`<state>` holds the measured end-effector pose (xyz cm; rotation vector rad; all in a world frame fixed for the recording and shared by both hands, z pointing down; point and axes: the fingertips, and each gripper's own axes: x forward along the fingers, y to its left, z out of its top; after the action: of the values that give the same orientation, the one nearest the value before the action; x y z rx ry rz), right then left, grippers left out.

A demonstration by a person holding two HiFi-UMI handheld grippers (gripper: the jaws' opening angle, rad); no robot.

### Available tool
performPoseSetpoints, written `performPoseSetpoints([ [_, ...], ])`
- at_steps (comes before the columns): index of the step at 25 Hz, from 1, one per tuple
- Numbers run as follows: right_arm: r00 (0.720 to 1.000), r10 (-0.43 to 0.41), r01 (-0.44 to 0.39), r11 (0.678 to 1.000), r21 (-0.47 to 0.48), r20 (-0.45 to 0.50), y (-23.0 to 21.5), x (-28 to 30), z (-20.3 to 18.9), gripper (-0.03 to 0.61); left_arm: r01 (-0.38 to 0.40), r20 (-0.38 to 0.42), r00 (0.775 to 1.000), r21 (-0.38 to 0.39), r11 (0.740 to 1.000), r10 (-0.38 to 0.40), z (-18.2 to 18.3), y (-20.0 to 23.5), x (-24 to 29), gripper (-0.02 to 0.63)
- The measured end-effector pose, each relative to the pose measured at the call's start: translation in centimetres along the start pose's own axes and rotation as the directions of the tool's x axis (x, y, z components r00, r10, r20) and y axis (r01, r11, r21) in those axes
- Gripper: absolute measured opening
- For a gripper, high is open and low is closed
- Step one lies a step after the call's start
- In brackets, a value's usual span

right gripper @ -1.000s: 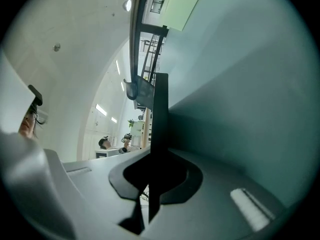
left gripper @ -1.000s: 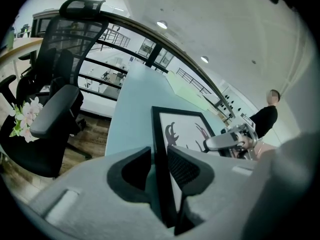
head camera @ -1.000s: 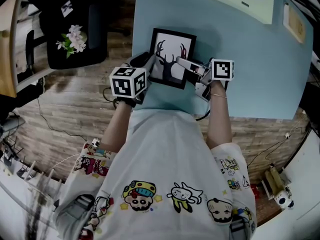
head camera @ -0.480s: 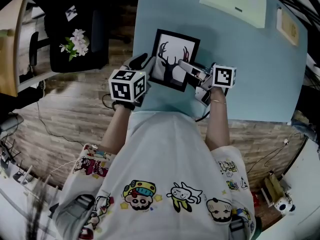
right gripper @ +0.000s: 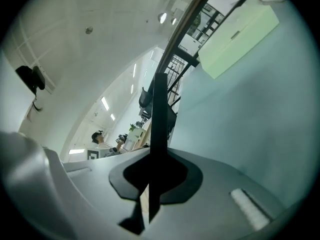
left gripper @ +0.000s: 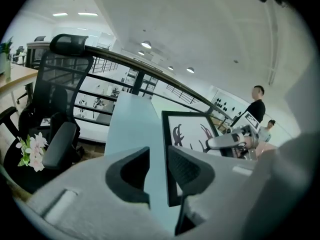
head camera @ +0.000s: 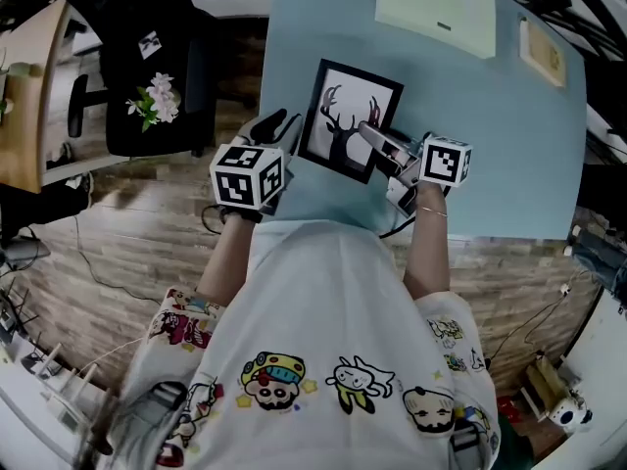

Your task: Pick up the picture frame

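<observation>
The picture frame (head camera: 349, 118) is black-edged with a dark antlered deer on white. It hangs tilted over the blue table (head camera: 500, 145). My right gripper (head camera: 375, 141) is shut on the frame's right edge; in the right gripper view the frame (right gripper: 159, 119) runs edge-on as a dark bar through the jaws of that gripper (right gripper: 150, 184). My left gripper (head camera: 278, 130) stands open just left of the frame's left edge, not touching it. In the left gripper view blue table shows between the jaws of the left gripper (left gripper: 159, 171), and the frame (left gripper: 192, 131) lies behind the right-hand jaw.
A pale green flat box (head camera: 436, 8) lies at the table's far end, with a small tan item (head camera: 544, 57) to its right. A black office chair with a sprig of flowers (head camera: 152, 101) stands left of the table. Two people (left gripper: 256, 109) are in the background.
The frame has risen and shifted farther up the view in my right gripper's hold. My left gripper rose too, and its fingers now stand off the frame's left edge.
</observation>
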<state>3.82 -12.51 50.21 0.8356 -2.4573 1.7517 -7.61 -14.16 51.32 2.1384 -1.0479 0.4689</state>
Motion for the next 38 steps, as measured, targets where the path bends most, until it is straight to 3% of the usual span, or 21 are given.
performPoseSetpoints([
  [5, 0.997, -0.05, 0.055, 0.994, -0.099, 0.051, 0.5, -0.6, -0.1, 0.024, 0.002, 0.046, 0.999, 0.047, 0.999, -0.004, 0.2, 0.0, -1.3, 0.112],
  [10, 0.986, -0.08, 0.106, 0.977, -0.187, 0.144, 2.9, -5.9, 0.8, 0.023, 0.013, 0.096, 0.995, 0.116, 0.993, -0.024, 1.6, -4.9, -2.7, 0.112],
  [14, 0.97, -0.114, 0.17, 0.951, -0.258, 0.217, 5.6, -11.9, 2.1, 0.024, 0.019, 0.123, 0.992, 0.17, 0.985, -0.04, 3.4, -10.4, -4.1, 0.112],
  [20, 0.933, -0.177, 0.286, 0.893, -0.347, 0.312, 7.5, -15.5, 2.0, 0.023, 0.014, 0.155, 0.987, 0.235, 0.972, -0.051, 4.1, -12.8, -5.2, 0.109],
  [25, 0.882, -0.241, 0.408, 0.82, -0.401, 0.405, 8.3, -18.2, 2.2, 0.023, 0.011, 0.186, 0.98, 0.287, 0.958, -0.067, 4.7, -14.4, -6.0, 0.1],
  [32, 0.791, -0.351, 0.589, 0.656, -0.471, 0.5, 8.3, -20.9, 2.2, 0.023, 0.012, 0.2, 0.976, 0.35, 0.937, -0.087, 4.8, -15.9, -6.0, 0.075],
  [38, 0.731, -0.368, 0.663, 0.582, -0.472, 0.575, 8.8, -21.5, 2.6, 0.023, 0.032, 0.194, 0.974, 0.384, 0.923, -0.114, 4.8, -15.8, -5.9, 0.041],
])
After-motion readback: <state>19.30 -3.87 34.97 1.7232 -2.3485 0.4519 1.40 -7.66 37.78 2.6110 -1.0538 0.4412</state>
